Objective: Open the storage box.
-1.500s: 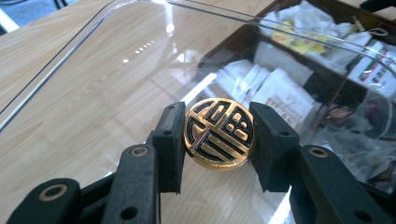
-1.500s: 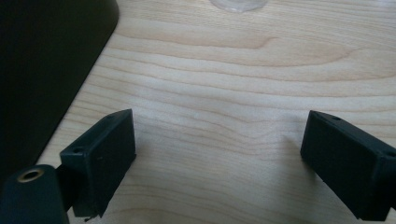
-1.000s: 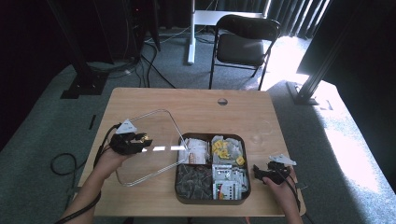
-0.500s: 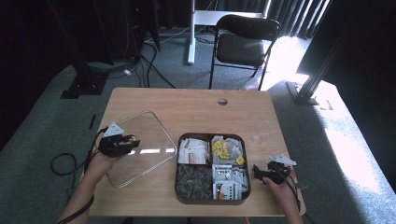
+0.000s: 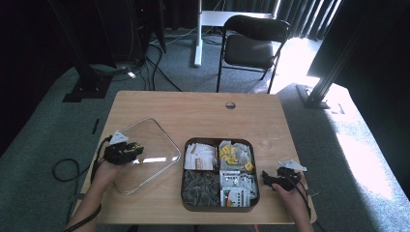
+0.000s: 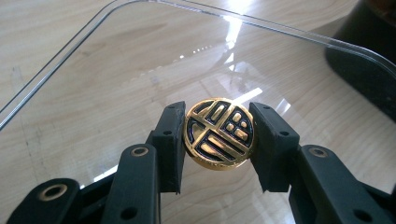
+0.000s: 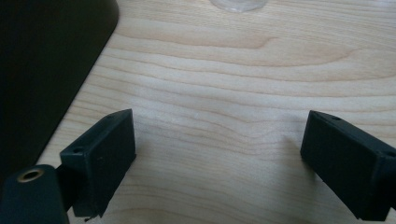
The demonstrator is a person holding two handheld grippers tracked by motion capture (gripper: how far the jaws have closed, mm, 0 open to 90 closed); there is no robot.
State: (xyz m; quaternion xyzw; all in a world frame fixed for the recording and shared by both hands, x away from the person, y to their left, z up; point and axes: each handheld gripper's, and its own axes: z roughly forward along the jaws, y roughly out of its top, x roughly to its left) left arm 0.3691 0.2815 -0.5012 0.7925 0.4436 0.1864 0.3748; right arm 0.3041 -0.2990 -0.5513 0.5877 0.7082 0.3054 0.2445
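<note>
My left gripper is shut on a round gold and black disc, pinched by its edges between both jaws. The disc sits over a clear rounded-square lid that lies low at the left of the wooden table; whether disc and lid are joined I cannot tell. In the left gripper view the lid spreads out behind the left gripper. My right gripper rests on the table just right of the dark four-compartment tray. The right gripper stands open over bare wood.
The tray holds white, yellow and grey small parts in its compartments. Its dark wall is close on the left of the right jaws. A small clear round piece lies right of the tray. A black chair stands beyond the table.
My left hand has moved left and down with the disc, and the clear lid has sunk from a tilt to lie low on the table. The right hand has stayed put.
</note>
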